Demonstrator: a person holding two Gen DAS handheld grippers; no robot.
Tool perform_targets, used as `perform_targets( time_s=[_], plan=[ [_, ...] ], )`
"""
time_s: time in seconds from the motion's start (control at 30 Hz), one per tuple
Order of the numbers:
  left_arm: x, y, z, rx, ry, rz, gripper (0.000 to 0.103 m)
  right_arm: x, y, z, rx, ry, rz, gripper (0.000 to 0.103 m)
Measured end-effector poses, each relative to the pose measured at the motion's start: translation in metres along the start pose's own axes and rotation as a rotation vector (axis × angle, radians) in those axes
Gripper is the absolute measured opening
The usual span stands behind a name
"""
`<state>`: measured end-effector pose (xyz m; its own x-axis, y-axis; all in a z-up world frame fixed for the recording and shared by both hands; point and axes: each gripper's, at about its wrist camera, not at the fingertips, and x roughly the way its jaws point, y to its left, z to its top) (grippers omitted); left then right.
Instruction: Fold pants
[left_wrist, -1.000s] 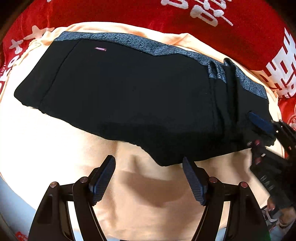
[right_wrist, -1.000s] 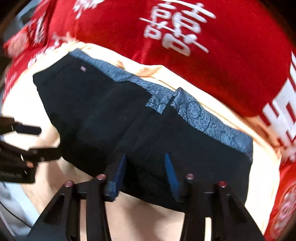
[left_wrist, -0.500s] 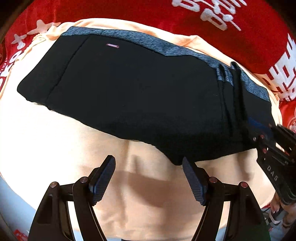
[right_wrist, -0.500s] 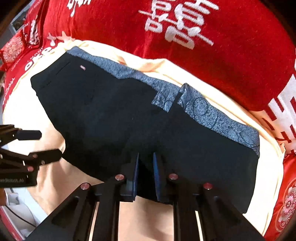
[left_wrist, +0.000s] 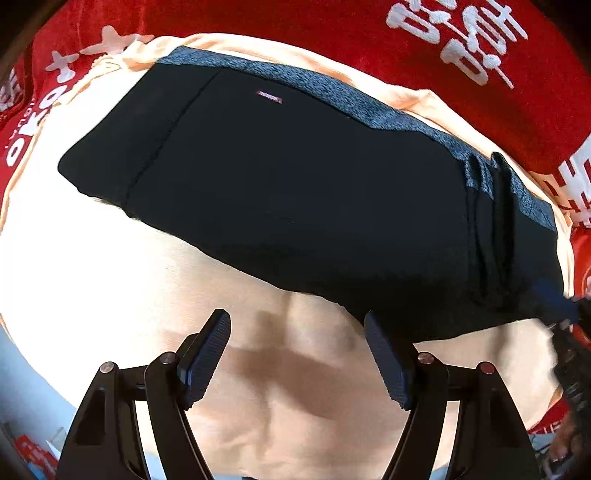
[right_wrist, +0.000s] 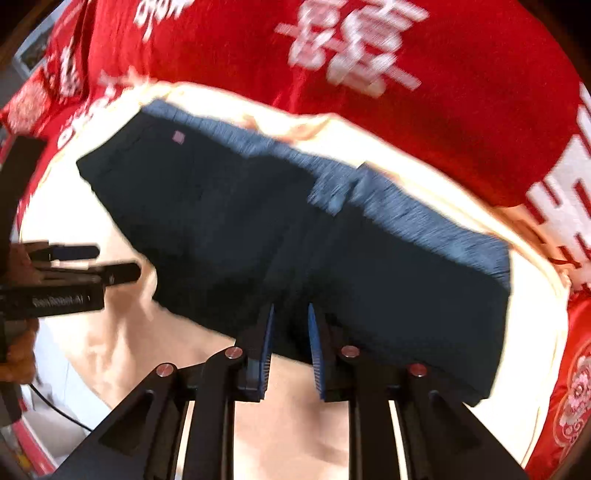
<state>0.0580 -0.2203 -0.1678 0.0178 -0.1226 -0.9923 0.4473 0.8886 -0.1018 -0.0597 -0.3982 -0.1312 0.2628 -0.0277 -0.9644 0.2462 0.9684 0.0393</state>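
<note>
Now the right gripper (right_wrist: 290, 347) pinches the pants' (left_wrist: 295, 192) near hem; the left gripper (left_wrist: 295, 354) gapes, pants just beyond.

Bright overhead light blows out the peach sheet (left_wrist: 92, 266); a soft shadow lies just ahead of the left gripper (left_wrist: 295, 354). Right wrist view motion-blurred, fisheye edges dark

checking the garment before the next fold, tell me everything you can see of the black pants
The black pants lie flat on a peach sheet, spread wide like shorts or already-folded legs. The fabric looks soft and matte, with a heathered grey-blue waistband along the far edge, a small pink label below it and a seam toward the left end. Creases gather near the right end. The right hand-held gripper has its fingers around the near hem; the left hand-held gripper hovers open, clear of the cloth.
</note>
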Motion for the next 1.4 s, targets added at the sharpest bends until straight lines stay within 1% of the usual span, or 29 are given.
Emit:
perform_targets(
  time_s=[0.1,0.17,0.23,0.33,0.4,0.47,0.5,0.53,0.63,0.73,0.9,1.07,1.2,1.37,1.4],
  plan=[
    [-0.003,-0.001,0.002,-0.009,-0.005,0.019,0.075,-0.003,-0.022,0.012,0.098,-0.025,-0.018,0.021],
    [-0.006,-0.001,0.002,-0.026,-0.01,0.029,0.075,0.005,-0.042,0.024,0.18,-0.008,-0.03,0.021],
    [-0.011,-0.001,0.001,-0.045,-0.021,0.042,0.075,0.011,-0.055,0.032,0.228,-0.012,-0.017,0.021],
    [-0.016,0.0,-0.002,-0.082,-0.032,0.072,0.075,0.036,-0.056,0.037,0.191,0.042,-0.049,0.021],
    [-0.018,0.0,-0.004,-0.109,-0.036,0.084,0.075,0.063,-0.048,0.033,0.159,0.136,-0.054,0.021],
    [-0.018,0.0,-0.007,-0.132,-0.031,0.107,0.075,0.062,-0.037,0.024,0.122,0.095,-0.104,0.021],
    [-0.017,0.0,-0.008,-0.148,-0.029,0.12,0.075,0.061,-0.032,0.021,0.099,0.1,-0.122,0.021],
    [-0.016,0.002,-0.01,-0.157,-0.029,0.123,0.075,0.059,-0.029,0.02,0.086,0.097,-0.132,0.021],
    [-0.011,0.002,-0.016,-0.179,-0.013,0.128,0.075,0.057,-0.027,0.016,0.079,0.106,-0.126,0.021],
    [-0.009,0.002,-0.015,-0.165,-0.01,0.124,0.075,0.054,-0.028,0.016,0.088,0.115,-0.114,0.021],
    [-0.005,0.01,-0.009,-0.108,-0.006,0.116,0.075,0.049,-0.027,0.013,0.158,0.14,-0.124,0.021],
    [-0.007,0.028,-0.003,-0.08,-0.001,0.085,0.075,0.043,-0.015,0.003,0.184,0.161,-0.168,0.021],
    [-0.005,0.045,0.004,-0.055,0.007,0.069,0.075,0.043,-0.002,0.004,0.195,0.177,-0.241,0.021],
    [-0.004,0.058,0.012,-0.047,0.01,0.049,0.075,0.038,0.008,0.01,0.244,0.185,-0.274,0.021],
    [-0.004,0.062,0.014,-0.047,0.011,0.045,0.075,0.037,0.011,0.012,0.254,0.18,-0.266,0.021]
  ],
)
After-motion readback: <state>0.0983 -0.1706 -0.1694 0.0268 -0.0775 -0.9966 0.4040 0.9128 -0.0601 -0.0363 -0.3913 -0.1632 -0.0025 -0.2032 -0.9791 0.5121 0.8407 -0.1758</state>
